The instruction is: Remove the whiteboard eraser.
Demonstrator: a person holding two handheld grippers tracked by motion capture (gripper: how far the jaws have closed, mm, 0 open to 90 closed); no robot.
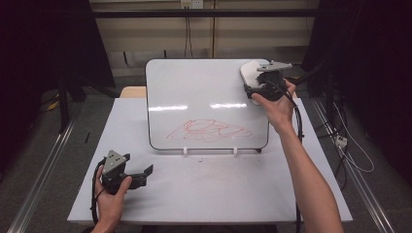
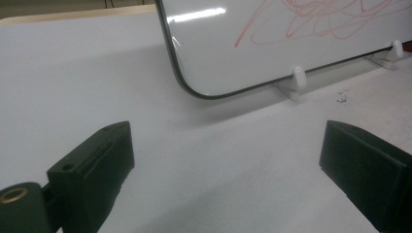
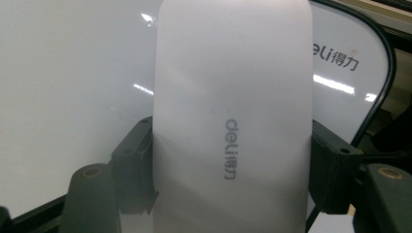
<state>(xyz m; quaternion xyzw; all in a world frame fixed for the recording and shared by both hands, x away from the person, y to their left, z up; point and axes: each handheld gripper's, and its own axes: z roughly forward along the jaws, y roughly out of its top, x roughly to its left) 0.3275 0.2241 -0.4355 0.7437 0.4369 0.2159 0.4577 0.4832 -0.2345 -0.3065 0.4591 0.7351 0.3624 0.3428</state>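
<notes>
A white board [image 1: 204, 92] stands propped up on two white feet [image 2: 299, 77] at the back of the white table [image 1: 218, 189]. Red scribble [image 1: 209, 130] covers its lower middle and reaches the top of the left gripper view [image 2: 330, 19]. My right gripper [image 1: 252, 80] is at the board's top right corner, shut on a white eraser [image 1: 248, 72]. In the right gripper view the eraser [image 3: 233, 111] sits upright between the black fingers [image 3: 333, 170], with the board [image 3: 73, 97] behind it. My left gripper [image 1: 145, 175] rests open at the table's front left, jaws wide apart [image 2: 226, 145] and nothing between them.
A few dark specks [image 2: 342, 97] lie on the table by the board's right foot. Metal rails [image 1: 43, 165] run along the floor on both sides. Cables [image 1: 350, 150] trail on the floor at the right. Dark curtains flank the table.
</notes>
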